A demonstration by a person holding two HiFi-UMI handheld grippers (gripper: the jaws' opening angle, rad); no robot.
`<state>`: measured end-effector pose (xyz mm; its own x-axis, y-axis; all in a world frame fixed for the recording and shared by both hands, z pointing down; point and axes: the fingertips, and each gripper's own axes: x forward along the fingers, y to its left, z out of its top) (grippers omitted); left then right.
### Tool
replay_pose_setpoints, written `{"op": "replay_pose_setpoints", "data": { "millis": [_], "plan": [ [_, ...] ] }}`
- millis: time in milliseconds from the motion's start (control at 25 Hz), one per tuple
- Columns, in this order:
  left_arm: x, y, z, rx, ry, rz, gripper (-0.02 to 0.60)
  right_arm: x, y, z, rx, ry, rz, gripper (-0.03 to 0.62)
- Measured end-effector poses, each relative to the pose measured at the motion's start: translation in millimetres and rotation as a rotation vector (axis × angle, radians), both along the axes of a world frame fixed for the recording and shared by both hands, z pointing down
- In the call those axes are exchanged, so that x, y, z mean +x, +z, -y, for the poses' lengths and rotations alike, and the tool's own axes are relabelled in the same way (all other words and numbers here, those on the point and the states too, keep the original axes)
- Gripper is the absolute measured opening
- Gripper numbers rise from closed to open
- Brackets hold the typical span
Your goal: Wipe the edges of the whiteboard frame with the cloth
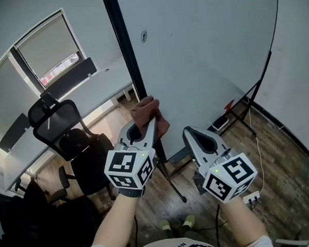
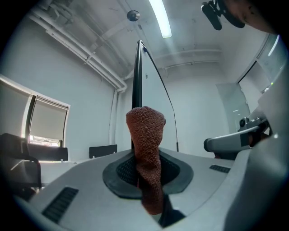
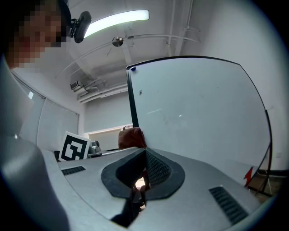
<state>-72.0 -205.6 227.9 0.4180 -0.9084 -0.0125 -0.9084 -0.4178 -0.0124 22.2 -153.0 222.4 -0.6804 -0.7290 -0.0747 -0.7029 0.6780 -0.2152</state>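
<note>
My left gripper (image 1: 147, 125) is shut on a reddish-brown cloth (image 1: 149, 113), which bunches up past the jaw tips against the whiteboard's black left frame edge (image 1: 127, 54). In the left gripper view the cloth (image 2: 147, 140) stands up between the pads, with the frame edge (image 2: 137, 76) rising directly behind it. My right gripper (image 1: 192, 136) hangs to the right of the left one, in front of the white board surface (image 1: 202, 51), shut with nothing in it. From the right gripper view the cloth (image 3: 131, 137) shows beside the frame edge (image 3: 132, 97).
A black office chair (image 1: 67, 138) stands at the left by a window and sill. The board's stand legs (image 1: 170, 181) and a black right leg (image 1: 256, 97) rest on the wooden floor. A power strip (image 1: 251, 197) and cable lie at lower right.
</note>
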Motion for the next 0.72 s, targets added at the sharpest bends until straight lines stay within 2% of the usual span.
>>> {"op": "replay_pose_setpoints", "data": {
  "millis": [200,560,720],
  "plan": [
    [-2,31,4,-0.006,-0.030,-0.027,0.066,-5,22,12,-0.032,0.031,0.007,0.005],
    [-4,77,-3,0.045,-0.092,-0.044,0.066,-3,50,15,-0.060,0.117,0.006,0.004],
    [3,108,-9,0.037,-0.133,-0.023,0.066,0,64,15,-0.075,0.116,0.010,0.005]
  ]
}}
